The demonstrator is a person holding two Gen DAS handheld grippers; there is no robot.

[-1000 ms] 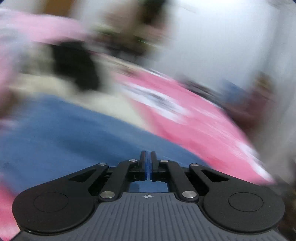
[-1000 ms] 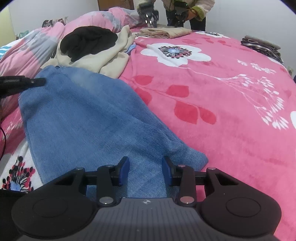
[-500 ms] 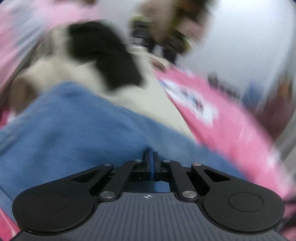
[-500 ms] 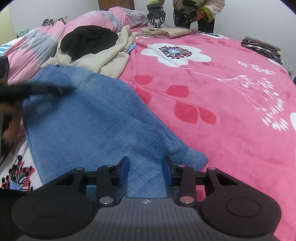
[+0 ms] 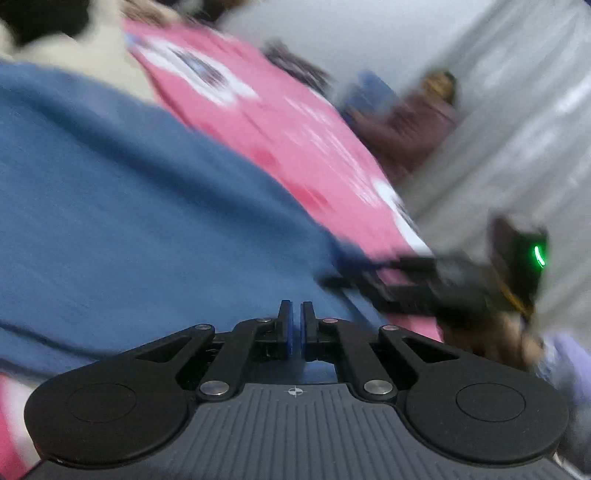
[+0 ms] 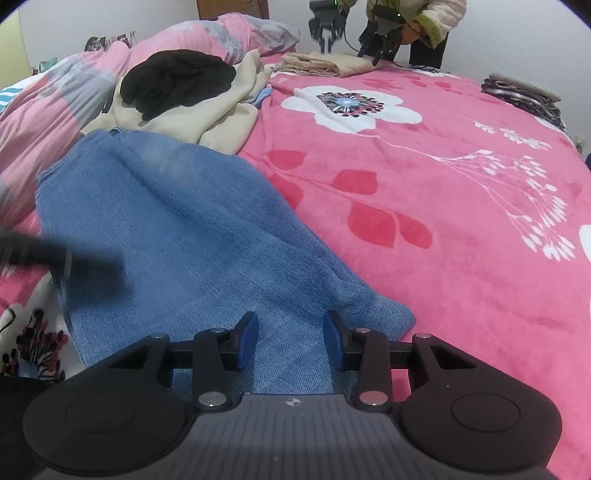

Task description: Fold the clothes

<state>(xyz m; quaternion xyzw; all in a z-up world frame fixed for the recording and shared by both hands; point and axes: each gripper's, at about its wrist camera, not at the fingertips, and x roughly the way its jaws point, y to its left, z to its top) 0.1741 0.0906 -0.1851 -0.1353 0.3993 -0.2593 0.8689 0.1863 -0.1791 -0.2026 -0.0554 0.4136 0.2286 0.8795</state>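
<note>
A blue denim garment [image 6: 192, 229] lies flat on the pink floral bed cover [image 6: 443, 184]. My right gripper [image 6: 290, 325] is open and rests low over the garment's near end, empty. My left gripper [image 5: 296, 314] is shut, with nothing seen between its pads, and hovers over the same blue garment [image 5: 129, 192] in a blurred view. It shows as a dark blur in the right wrist view [image 6: 74, 264] over the garment's left edge. The right gripper [image 5: 424, 284] appears in the left wrist view at the right.
A cream garment [image 6: 207, 114] with a black one [image 6: 173, 79] on it lies behind the denim. A folded beige pile [image 6: 325, 63] and a dark striped stack [image 6: 524, 94] lie at the far side. Another person with grippers [image 6: 388, 33] stands there. Pink bedding [image 6: 44, 107] is heaped left.
My left gripper has swept from the garment's far left corner down along its left edge toward the near end, still shut. My right gripper has stayed in place and open.
</note>
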